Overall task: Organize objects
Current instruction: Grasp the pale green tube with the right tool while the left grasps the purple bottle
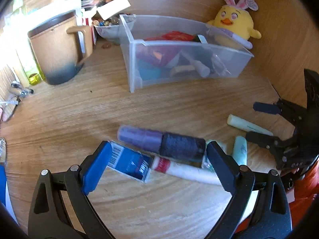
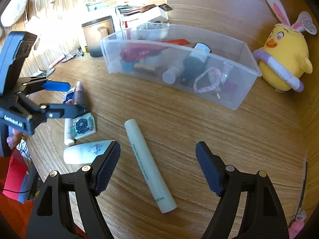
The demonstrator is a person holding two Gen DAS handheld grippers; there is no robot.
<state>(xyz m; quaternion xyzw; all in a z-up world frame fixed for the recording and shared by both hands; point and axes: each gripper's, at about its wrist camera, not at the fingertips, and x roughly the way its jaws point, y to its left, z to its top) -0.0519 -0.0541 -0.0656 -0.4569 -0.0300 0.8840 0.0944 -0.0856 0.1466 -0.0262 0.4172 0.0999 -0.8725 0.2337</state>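
Observation:
A clear plastic bin point(image 1: 179, 45) point(image 2: 247, 99) holds several small items on the wooden desk. My left gripper point(image 1: 159, 163) is open, its jaws either side of a purple tube point(image 1: 161, 143), a blue box point(image 1: 129, 163) and a white tube point(image 1: 187, 171). My right gripper point(image 2: 158, 167) is open and empty, low over a pale green tube point(image 2: 149, 165), which also shows in the left wrist view point(image 1: 247, 125). A mint bottle point(image 2: 85, 151) point(image 1: 240, 149) and a small floral box point(image 2: 83, 126) lie to its left. The left gripper also shows in the right wrist view point(image 2: 65, 97).
A yellow plush chick point(image 1: 235, 25) point(image 2: 283, 59) sits right of the bin against the wooden wall. A beige mug point(image 1: 57, 49) point(image 2: 95, 35), a bowl of beads point(image 1: 107, 27) and stacked boxes stand at the back left. Bare desk lies between the bin and the loose items.

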